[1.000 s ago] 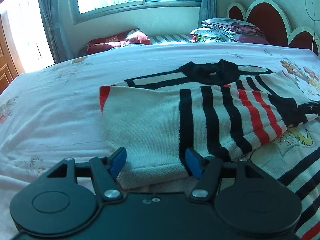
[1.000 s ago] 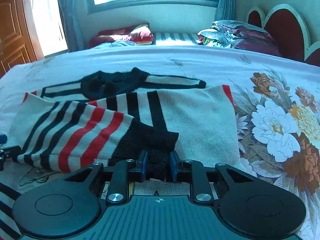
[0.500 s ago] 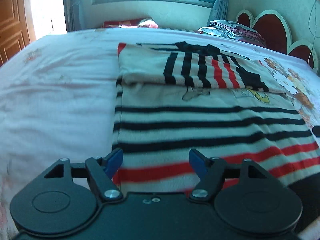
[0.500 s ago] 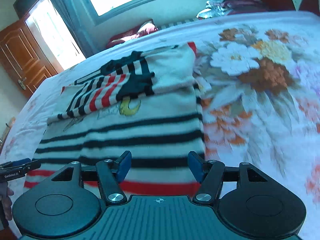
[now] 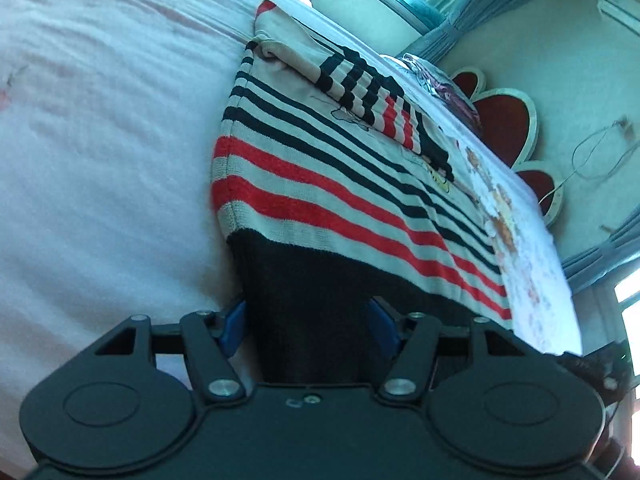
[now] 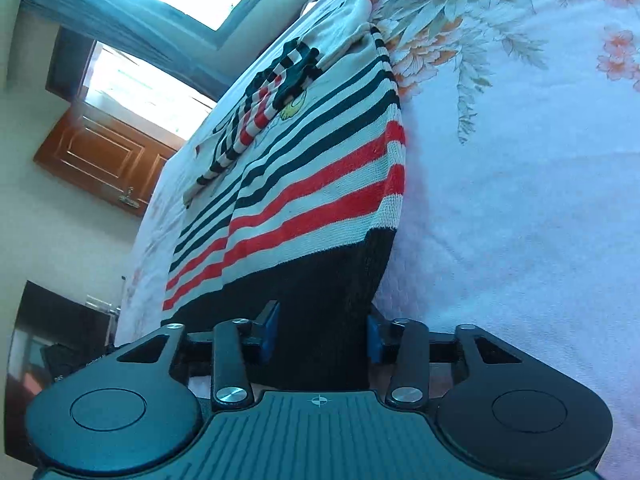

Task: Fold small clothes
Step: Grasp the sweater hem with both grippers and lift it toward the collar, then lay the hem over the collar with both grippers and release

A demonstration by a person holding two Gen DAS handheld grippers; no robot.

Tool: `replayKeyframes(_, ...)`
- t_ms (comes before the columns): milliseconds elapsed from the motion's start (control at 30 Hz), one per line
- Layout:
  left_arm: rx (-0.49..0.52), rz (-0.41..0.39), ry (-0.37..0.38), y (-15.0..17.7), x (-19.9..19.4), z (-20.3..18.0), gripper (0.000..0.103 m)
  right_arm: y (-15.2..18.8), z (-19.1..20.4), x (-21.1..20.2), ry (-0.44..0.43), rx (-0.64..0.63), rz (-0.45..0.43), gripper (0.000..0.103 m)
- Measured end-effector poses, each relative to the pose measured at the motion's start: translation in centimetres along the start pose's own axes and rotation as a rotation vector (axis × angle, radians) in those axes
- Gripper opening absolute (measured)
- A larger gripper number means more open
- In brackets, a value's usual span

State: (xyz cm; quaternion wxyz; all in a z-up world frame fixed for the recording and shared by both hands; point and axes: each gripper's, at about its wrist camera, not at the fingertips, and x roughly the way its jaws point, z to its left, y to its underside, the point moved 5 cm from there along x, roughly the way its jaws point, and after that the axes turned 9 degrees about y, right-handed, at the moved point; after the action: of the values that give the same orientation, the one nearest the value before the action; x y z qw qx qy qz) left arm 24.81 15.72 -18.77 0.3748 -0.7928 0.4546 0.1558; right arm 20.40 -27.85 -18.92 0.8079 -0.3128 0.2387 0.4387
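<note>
We have the striped sweater (image 5: 320, 184) lying flat on the bed (image 5: 100, 160), both sleeves (image 5: 360, 92) already laid across the chest, so we judge the step in hand to be the bottom-to-top fold. The left tool (image 5: 306, 320) sits at the hem's left corner, its blue pads spread with the black hem band (image 5: 304, 288) between them; the right tool (image 6: 320, 332) sits at the right corner likewise, pads apart on either side of the band. Neither looks clamped: gaps show beside the fabric in both wrist views, though contact under the cloth is hidden. The next move, in our judgement, calls for pressing both tools together on the band, then lifting evenly and carrying the hem toward the collar so the edges line up. Nearby: a scalloped headboard (image 5: 508, 120) and stacked bedding (image 5: 436, 80) at the far end, a wooden door (image 6: 108, 160) to the side. Nothing lies across the fold path; the folded sleeves could slip if the lift is uneven.
</note>
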Motion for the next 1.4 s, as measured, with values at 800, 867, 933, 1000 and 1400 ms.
replayKeyframes(800, 0.056, -0.316, -0.02, -10.1, -0.5, -4.2, 0.004, -12.0, 5.0, -2.1, -0.002, -0.138, -0.255, 0.004)
replayKeyframes(867, 0.063, -0.333, -0.009, -13.4, 1.1, -4.8, 0.004, -15.1, 5.8, -1.3, -0.015, -0.107, -0.282, 0.004)
replayKeyframes(933, 0.063, -0.338, -0.002, -16.9, 2.9, -4.9, 0.004, -18.5, 6.7, 0.1, -0.005, -0.088, -0.304, 0.004)
replayKeyframes(1000, 0.057, -0.325, 0.004, -20.2, 5.0, -4.8, 0.004, -22.2, 7.2, 1.9, 0.018, -0.068, -0.314, 0.004)
replayKeyframes(1400, -0.031, -0.151, -0.058, -31.1, 18.2, 1.0, 0.004, -34.8, 5.3, 14.9, 0.12, 0.065, -0.213, 0.004)
